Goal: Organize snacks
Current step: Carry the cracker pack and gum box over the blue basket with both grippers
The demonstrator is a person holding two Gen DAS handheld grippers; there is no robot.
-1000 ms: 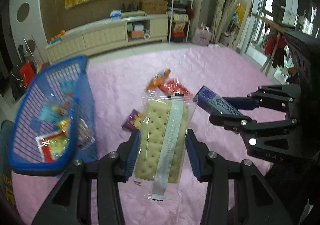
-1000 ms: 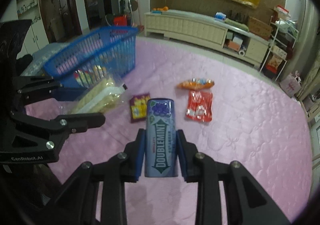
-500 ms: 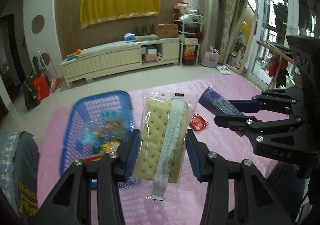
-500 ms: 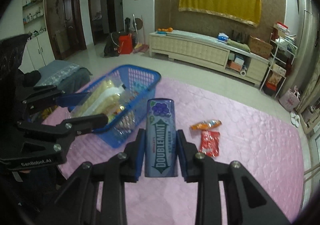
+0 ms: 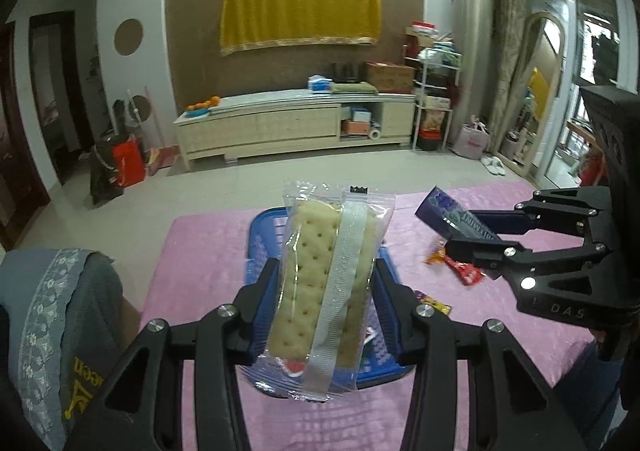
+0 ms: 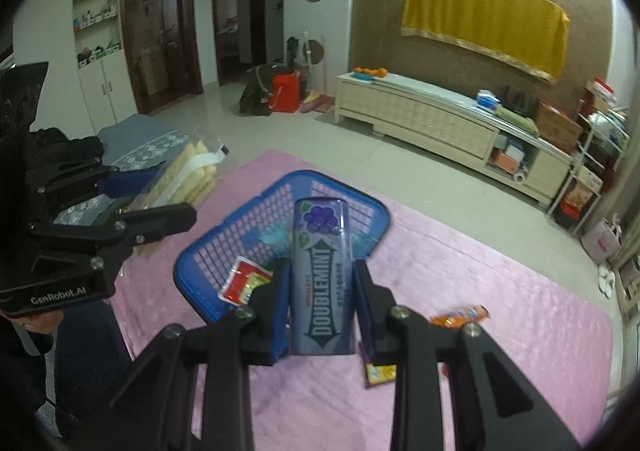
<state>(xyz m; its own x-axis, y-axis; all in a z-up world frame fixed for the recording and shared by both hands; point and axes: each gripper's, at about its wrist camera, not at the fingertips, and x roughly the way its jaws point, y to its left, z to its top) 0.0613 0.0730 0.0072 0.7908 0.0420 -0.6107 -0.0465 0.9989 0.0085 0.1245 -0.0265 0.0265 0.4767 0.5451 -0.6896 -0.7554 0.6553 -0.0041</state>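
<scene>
My left gripper (image 5: 326, 301) is shut on a clear pack of crackers (image 5: 324, 283) and holds it above the blue basket (image 5: 258, 247). My right gripper (image 6: 322, 301) is shut on a purple Doublemint gum box (image 6: 322, 275), also raised near the basket (image 6: 208, 251). The basket holds several snack packets (image 6: 242, 283). The right gripper with the gum box (image 5: 452, 217) shows in the left wrist view, and the left gripper with the crackers (image 6: 184, 179) in the right wrist view.
The basket stands on a pink cloth (image 6: 480, 283). An orange packet (image 6: 460, 315), a red packet (image 5: 466, 273) and a small purple-yellow packet (image 6: 378, 371) lie on the cloth right of the basket. A grey cushion (image 5: 52, 311) lies at the left.
Both grippers have risen and moved left with their snacks. They now sit over the basket, which has come to the middle of both views.
</scene>
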